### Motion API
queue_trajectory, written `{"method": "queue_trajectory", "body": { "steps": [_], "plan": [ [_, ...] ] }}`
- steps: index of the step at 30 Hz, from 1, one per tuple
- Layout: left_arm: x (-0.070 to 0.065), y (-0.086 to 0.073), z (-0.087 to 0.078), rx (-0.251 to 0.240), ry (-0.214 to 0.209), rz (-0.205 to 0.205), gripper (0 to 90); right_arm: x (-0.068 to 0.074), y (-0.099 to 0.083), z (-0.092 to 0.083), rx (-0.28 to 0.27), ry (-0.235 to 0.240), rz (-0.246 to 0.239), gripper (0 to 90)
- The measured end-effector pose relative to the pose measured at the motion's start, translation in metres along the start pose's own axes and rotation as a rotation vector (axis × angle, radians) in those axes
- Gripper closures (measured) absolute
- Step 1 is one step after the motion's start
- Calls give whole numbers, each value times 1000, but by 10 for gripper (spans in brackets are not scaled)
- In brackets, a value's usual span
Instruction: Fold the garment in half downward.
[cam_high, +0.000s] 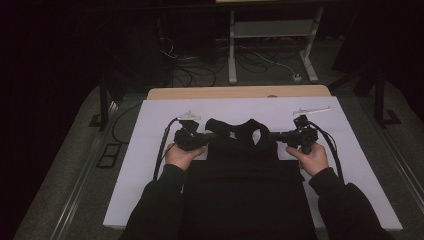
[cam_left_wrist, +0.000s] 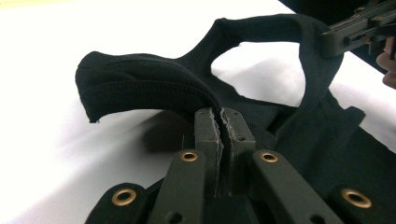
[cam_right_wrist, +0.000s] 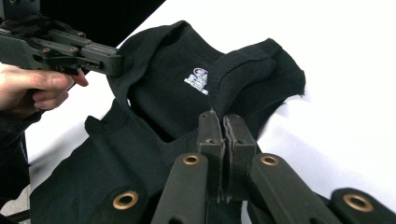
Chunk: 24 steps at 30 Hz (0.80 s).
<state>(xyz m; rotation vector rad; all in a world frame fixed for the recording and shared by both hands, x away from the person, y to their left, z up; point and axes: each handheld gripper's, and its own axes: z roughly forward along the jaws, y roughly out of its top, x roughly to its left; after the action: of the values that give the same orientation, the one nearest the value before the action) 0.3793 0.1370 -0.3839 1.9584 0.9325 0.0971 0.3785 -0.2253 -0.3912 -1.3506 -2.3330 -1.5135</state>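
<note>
A white rectangular sheet (cam_high: 150, 150) is laid over a light wooden tabletop (cam_high: 235, 92), whose far edge is left uncovered. The floor (cam_high: 65, 165) around the table is covered in grey carpet, and a metal rail (cam_high: 82, 185) is run along it on the left. Behind the table, a pale grey metal frame (cam_high: 270, 30) with two legs is set on the floor, and black cables (cam_high: 200, 75) are strewn beside it. A white plug (cam_high: 297, 77) is seen near the frame's right foot. The room beyond is left dark; only the table is brightly lit.
</note>
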Motion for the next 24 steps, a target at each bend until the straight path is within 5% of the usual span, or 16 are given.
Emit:
{"method": "queue_trajectory", "body": {
  "steps": [15, 24],
  "plan": [
    [-27, -8, -26, -56, -60, 8, 849, 28, -8, -19, -31, 34, -36, 859],
    [-51, -20, -39, -55, -76, 55, 848, 53, -21, -37, -38, 56, -80, 859]
  ]
}}
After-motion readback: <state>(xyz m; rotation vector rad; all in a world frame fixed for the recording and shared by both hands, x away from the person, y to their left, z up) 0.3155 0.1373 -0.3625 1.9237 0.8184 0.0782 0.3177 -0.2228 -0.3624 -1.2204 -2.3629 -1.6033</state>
